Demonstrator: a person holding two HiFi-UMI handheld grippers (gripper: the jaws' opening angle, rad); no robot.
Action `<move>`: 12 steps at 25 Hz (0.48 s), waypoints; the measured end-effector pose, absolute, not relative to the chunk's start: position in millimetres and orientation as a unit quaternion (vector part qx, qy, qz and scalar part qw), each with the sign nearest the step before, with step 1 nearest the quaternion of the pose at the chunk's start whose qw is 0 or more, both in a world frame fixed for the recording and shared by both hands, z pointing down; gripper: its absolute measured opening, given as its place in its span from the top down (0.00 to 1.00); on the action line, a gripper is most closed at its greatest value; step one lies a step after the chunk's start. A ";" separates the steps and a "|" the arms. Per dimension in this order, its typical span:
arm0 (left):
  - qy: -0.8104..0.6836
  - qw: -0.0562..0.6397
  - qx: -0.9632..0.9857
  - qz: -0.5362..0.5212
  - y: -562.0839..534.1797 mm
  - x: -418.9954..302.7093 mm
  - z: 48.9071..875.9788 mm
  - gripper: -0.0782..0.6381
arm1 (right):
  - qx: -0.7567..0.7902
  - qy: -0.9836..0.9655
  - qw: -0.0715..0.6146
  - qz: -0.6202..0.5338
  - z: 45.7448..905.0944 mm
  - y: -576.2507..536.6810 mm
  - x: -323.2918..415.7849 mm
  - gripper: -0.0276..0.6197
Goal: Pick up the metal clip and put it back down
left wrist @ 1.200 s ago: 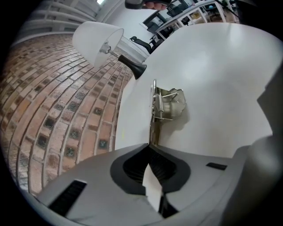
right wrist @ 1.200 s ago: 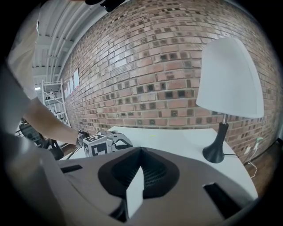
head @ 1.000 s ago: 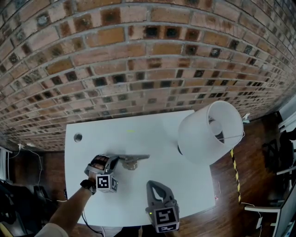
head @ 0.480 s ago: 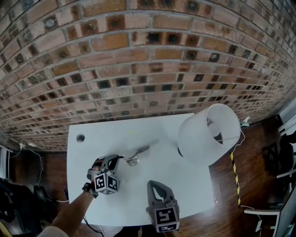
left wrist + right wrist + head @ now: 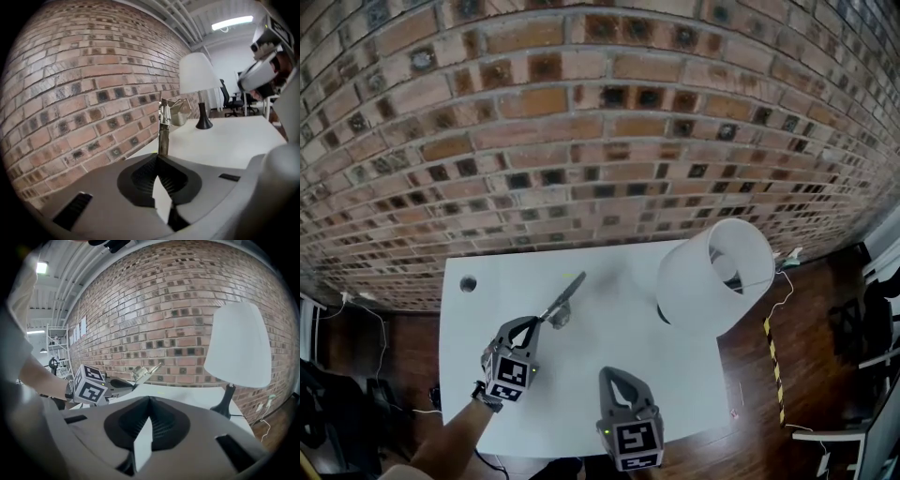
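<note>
The metal clip (image 5: 562, 302) is a slim silver spring clip held above the white table (image 5: 609, 337). My left gripper (image 5: 536, 322) is shut on its lower end. In the left gripper view the clip (image 5: 164, 124) stands upright out of the closed jaws, and my left gripper (image 5: 158, 157) pinches its base. The right gripper view shows the clip (image 5: 145, 371) tilted in the air beside the left gripper's marker cube (image 5: 89, 386). My right gripper (image 5: 615, 373) hovers over the table's near edge, jaws shut with nothing between them (image 5: 149, 400).
A white-shaded lamp (image 5: 712, 277) on a black base stands at the table's right side. A round cable hole (image 5: 468, 283) sits at the far left corner. A brick wall (image 5: 581, 141) runs behind the table. Wooden floor and office chairs lie to the right.
My left gripper has lifted the clip off the table and swung it from pointing right to pointing up towards the wall. The right gripper has stayed in place.
</note>
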State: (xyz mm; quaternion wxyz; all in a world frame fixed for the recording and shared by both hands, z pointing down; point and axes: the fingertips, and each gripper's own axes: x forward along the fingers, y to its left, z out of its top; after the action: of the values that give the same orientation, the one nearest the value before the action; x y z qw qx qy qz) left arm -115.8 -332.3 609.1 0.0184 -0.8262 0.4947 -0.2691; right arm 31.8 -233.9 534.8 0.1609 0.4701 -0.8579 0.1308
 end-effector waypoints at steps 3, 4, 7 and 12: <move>0.511 -0.032 -0.834 -0.204 -324.6 -117.3 586.9 0.85 | 0.472 -0.858 0.158 0.126 526.9 -231.9 33.4 0.98; 0.513 -0.045 -0.837 -0.185 -320.8 -117.3 579.8 0.85 | 0.473 -0.858 0.156 0.124 523.4 -231.2 33.9 0.98; 0.513 -0.074 -0.845 -0.136 -309.7 -116.0 556.4 0.85 | 0.476 -0.859 0.150 0.115 510.2 -230.2 34.6 0.98; 0.520 -0.095 -0.846 -0.071 -289.0 -121.4 515.7 0.86 | 0.477 -0.863 0.135 0.100 482.1 -226.2 30.4 0.98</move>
State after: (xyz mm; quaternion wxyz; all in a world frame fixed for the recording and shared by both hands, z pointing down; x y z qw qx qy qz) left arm -121.4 -289.0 515.7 -0.0954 -0.8456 0.5204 -0.0708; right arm 30.4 -226.2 482.1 0.1351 0.4769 -0.8627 0.1004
